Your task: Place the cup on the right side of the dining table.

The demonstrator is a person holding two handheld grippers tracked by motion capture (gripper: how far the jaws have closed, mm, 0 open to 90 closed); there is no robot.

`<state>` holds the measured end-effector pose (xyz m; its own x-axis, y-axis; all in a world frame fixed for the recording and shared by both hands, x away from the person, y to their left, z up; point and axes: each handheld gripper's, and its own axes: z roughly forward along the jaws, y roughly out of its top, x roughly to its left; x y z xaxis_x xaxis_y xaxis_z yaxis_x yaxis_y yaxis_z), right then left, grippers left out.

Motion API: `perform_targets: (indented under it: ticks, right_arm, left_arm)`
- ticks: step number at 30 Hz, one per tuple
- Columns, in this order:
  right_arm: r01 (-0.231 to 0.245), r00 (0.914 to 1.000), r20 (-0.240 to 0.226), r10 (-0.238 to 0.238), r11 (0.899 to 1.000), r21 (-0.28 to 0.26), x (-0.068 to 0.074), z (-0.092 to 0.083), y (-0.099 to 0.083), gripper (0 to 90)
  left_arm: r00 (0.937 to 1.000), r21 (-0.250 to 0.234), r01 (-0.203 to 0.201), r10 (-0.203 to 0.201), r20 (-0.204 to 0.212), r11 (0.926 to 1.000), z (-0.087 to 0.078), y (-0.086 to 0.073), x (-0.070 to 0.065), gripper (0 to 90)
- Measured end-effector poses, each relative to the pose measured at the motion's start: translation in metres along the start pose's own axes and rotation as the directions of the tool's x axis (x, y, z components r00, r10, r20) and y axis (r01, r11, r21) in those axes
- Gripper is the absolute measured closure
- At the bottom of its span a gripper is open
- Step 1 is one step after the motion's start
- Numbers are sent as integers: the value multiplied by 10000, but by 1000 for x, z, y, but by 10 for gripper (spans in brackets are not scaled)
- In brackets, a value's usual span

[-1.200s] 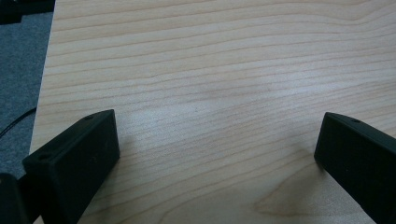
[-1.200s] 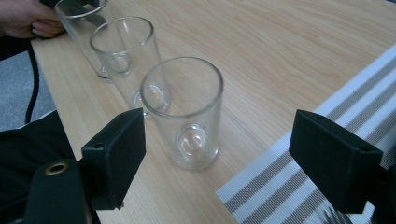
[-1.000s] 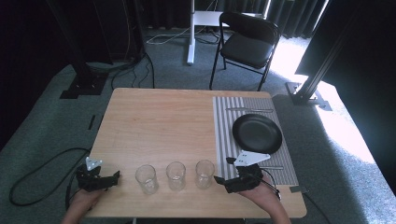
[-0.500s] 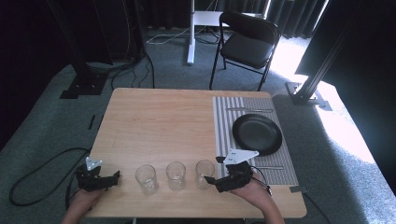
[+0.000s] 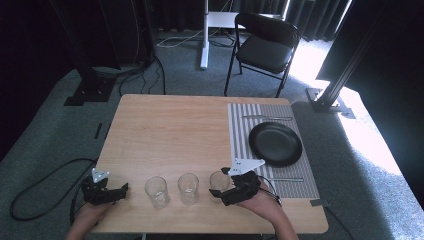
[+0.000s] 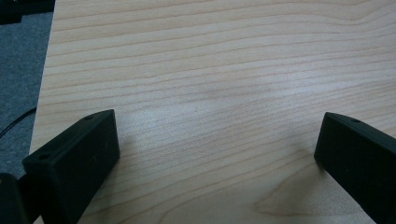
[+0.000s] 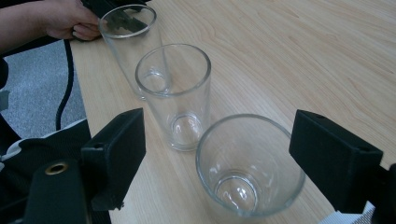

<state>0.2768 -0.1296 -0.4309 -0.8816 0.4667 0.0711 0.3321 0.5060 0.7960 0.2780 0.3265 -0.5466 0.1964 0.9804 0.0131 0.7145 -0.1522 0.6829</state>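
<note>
Beside nearest glass [image 7: 250,165], right tool [image 7: 215,154] spread, 2 more glasses [image 7: 175,91] beyond.

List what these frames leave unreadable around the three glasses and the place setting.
- Nearest glass: base cut by the right gripper view's bottom edge.
- Same glass, high view: right gripper partly covers it; contact unclear.
- Utensils beside the black plate: too small to identify.

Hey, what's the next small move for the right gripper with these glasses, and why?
Probably ease the right gripper a little further forward, then close. Its jaws stand open on either side of the nearest glass without touching it, and the glass stands upright on the table, first of three in a row.
</note>
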Motion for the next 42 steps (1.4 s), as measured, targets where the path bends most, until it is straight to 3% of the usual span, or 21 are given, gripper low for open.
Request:
perform_targets:
  ticks: [21,42]
  right_arm:
    - [508,9970,-611,-466,9964,680,13,37,24,180]
    - [871,9943,-731,-773,9861,1414,25,60,37,181]
  left_arm:
    - [10000,-2,2,-2,1,10000,0,0,0,3]
    - [10000,-4,8,-8,1,10000,0,0,0,3]
